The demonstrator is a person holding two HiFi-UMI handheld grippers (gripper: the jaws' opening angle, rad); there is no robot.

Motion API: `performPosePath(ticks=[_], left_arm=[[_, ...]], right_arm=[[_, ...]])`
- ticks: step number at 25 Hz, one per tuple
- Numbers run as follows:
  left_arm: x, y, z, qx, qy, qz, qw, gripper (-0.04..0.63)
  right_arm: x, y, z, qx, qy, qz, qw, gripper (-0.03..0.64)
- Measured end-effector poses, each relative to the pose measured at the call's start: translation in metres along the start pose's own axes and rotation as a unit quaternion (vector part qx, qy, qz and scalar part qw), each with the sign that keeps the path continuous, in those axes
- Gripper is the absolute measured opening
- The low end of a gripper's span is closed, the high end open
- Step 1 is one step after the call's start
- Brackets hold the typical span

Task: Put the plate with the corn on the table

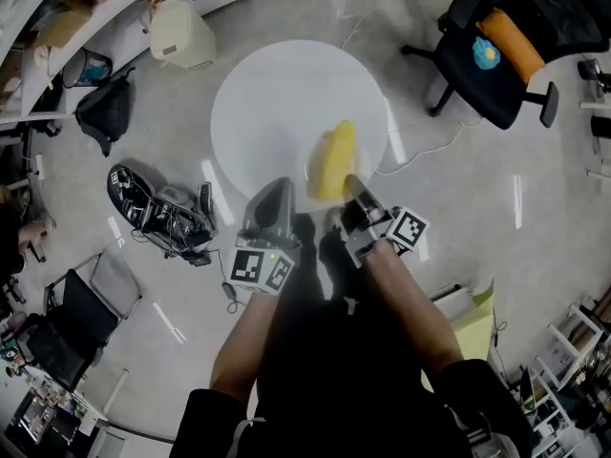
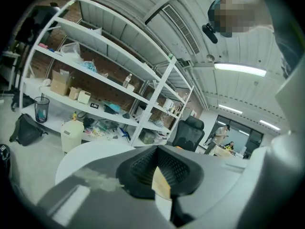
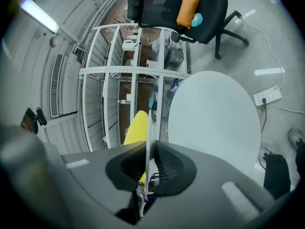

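Two grippers: you hold one in each hand, the left gripper and the right gripper, side by side at the near edge of the table.
Right gripper state: your jaws are pressed together on the rim of the plate, which shows edge-on as a thin white line between the pads.
Left gripper state: your jaws are closed on a thin pale edge, cream above and white below, which reads as the plate's other rim.
Plates: one, white, pinched between your two grippers.
Corn: one yellow ear, lying on the plate just left of the right gripper's pads.
Position of plate: over the near right part of the table in the head view; contact with the tabletop cannot be told.
Tables: one, round and white.
Marker cubes: two, one per gripper, black-and-white square patterns only.
Office chairs: one black, with one orange cushion, well apart from the table.
Floor items: one cream bin, one black bag, one white power strip.
Shelving: white racks loaded with boxes.
Legible writing: none; shelf labels too small to read.
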State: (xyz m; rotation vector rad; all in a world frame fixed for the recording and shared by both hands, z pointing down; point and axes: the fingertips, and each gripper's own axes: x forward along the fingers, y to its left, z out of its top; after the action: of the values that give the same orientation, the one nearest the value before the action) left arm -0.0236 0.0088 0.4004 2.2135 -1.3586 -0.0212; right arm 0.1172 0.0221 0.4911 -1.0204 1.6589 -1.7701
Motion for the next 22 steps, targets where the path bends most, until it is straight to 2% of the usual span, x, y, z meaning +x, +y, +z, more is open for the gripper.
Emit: performPosePath(ticks=[10,22], left_arm=[[0.026,0.019,-0.021,-0.011,-0.001,0.009,0.9999,0.005],[0.042,0.048,-0.023,-0.011,-0.011,0.024,0.9996,0.005]], right_arm=[[0.014,-0.030,0.005,-0.003,0.007,0.000,1.000,0.031],[0.052,-0.051,0.015,-0.020,0.020,0.019,0.999,0.031]])
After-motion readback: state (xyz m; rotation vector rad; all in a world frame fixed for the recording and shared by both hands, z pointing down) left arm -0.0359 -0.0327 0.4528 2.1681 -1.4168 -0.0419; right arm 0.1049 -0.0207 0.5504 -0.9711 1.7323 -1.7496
